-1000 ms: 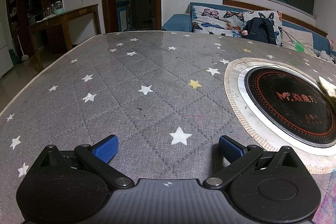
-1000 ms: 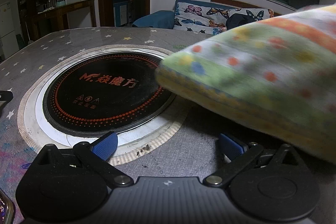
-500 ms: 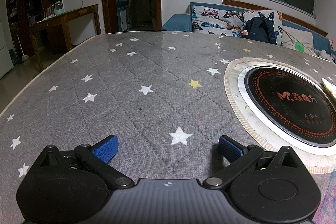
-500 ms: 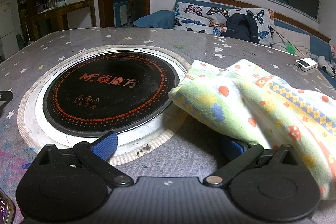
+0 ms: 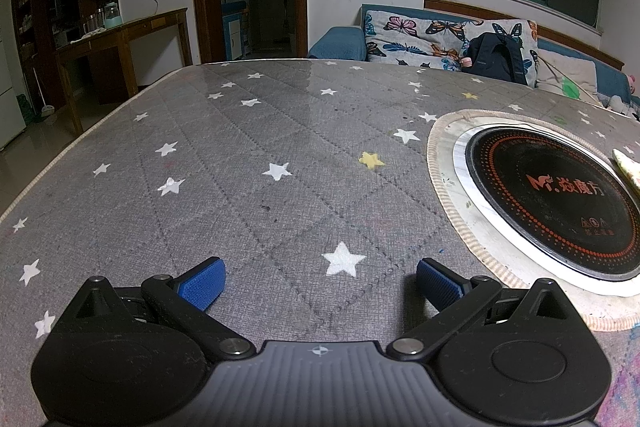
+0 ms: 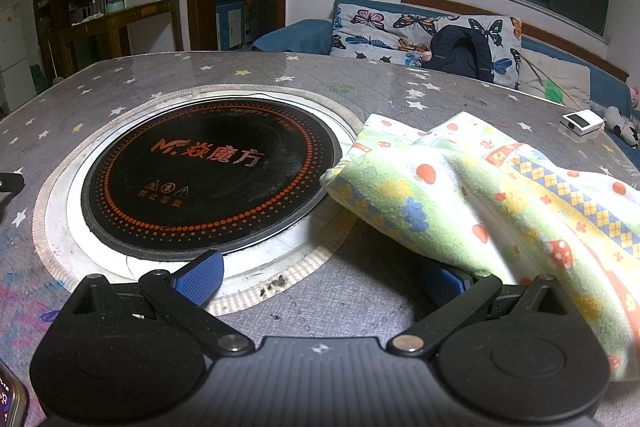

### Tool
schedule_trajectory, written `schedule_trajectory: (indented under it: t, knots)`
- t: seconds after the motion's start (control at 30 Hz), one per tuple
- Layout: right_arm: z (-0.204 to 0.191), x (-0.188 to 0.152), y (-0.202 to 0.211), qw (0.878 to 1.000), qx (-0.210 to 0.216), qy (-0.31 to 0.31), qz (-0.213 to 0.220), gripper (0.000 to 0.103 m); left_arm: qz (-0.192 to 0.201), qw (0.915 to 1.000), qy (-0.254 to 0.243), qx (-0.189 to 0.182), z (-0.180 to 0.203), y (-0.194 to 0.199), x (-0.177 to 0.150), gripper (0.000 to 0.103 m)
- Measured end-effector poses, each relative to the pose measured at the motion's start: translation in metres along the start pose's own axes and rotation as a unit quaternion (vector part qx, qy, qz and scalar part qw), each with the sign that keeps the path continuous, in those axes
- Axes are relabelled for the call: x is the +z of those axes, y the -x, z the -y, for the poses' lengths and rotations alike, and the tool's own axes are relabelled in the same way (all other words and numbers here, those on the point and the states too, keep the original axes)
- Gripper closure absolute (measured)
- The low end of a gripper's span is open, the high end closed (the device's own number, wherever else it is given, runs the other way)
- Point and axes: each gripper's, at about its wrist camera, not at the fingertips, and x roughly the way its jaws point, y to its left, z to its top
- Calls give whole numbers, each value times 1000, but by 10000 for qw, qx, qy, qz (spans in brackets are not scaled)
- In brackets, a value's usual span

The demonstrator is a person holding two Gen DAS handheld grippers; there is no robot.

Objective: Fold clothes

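Grey quilted cover with white and yellow stars spreads over the one table [image 5: 248, 195] in front of you. Set into it is one round black induction plate [image 6: 208, 175] ringed with orange dots, sitting at about 3 o'clock from your left gripper [image 5: 318, 281] and at 11 o'clock from your right gripper [image 6: 320, 277].

You have one garment to deal with: a pale green patterned cloth [image 6: 492, 195] with red, blue and yellow prints, lying crumpled on the table at 2 o'clock from your right gripper. Its near fold drapes over the right blue pad, and its far corner just overlaps the plate's rim. In the left wrist view only a sliver of it [image 5: 627, 167] shows at the right edge.

Both your grippers rest low over the table, each with two blue pads. Your left jaws are spread wide with nothing between them. Your right jaws are spread wide too, grasping nothing.

One small white device [image 6: 582, 121] lies at the table's far right.
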Motion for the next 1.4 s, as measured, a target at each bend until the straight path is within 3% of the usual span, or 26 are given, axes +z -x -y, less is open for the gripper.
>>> schedule_trajectory:
  t: [0.4,0.7,1.4]
  knots:
    - [-2,2,2,10000,-19,-34,-70,0,-18,10000,-9,4,2,1,0,0]
    - [-5,0,27,10000,8,16,84,0,-72,9999,24,114,5,3,1,0]
    - [2,1,89,9985,-200,1,509,0,-136,9968,-341,-709,44,33,12,0]
